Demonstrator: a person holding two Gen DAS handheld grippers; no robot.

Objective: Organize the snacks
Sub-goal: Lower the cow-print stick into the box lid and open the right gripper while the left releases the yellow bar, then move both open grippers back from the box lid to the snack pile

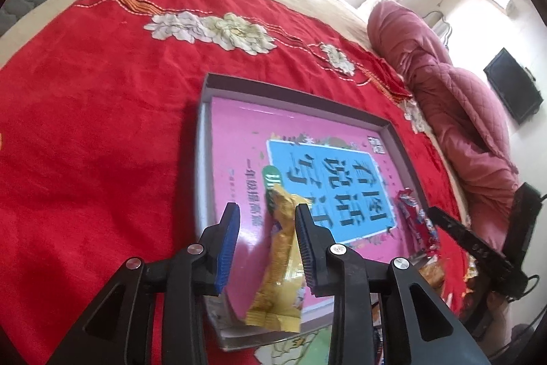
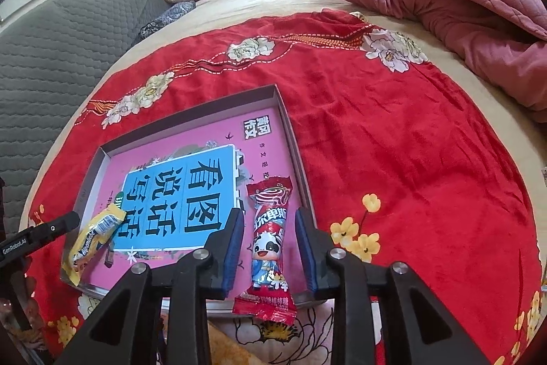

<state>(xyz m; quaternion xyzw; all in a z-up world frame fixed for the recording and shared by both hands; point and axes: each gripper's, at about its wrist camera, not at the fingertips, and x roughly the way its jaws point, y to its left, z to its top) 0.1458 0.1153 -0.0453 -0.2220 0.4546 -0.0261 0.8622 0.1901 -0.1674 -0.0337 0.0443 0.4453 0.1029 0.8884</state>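
- Left gripper (image 1: 266, 211): jaws slightly apart, the yellow snack (image 1: 282, 265) between them, touching the right pad only, lying on the tray's (image 1: 301, 93) 6 o'clock edge.
- Right gripper (image 2: 270, 214): jaws parted, clear of the red snack (image 2: 270, 245) at the tray's 5 o'clock corner.

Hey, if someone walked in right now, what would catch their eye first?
Probably the red flowered cloth spread over the bed, with a shallow box on it holding a pink and blue book. A yellow snack packet lies at the box's near left corner, a red cow-print candy packet at its near right.
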